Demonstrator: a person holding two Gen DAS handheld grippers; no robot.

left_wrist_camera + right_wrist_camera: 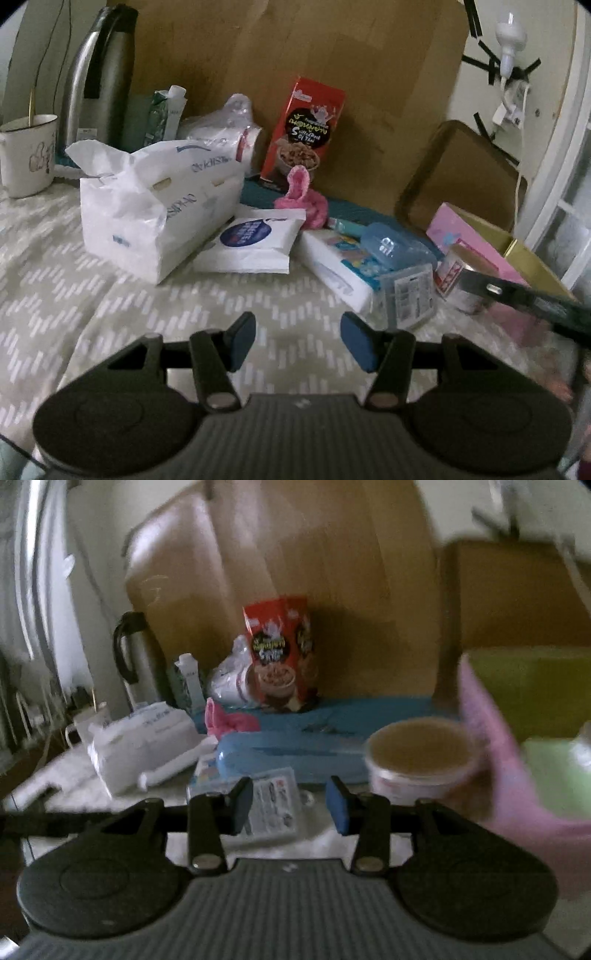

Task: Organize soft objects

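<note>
On the patterned tablecloth lie soft things: a white tissue pack, a flat wet-wipes pouch, a fluffy pink item and a white pack with a colourful print. My left gripper hovers open over bare cloth in front of them, nothing between its blue pads. My right gripper is open too, with a small labelled packet lying on the table behind it. The blurred right wrist view also shows the tissue pack and the pink item.
A pink box with a yellow inside stands open at the right, a tin can and a blue case beside it. Behind are a red cereal box, a steel flask, a mug and a leaning tray.
</note>
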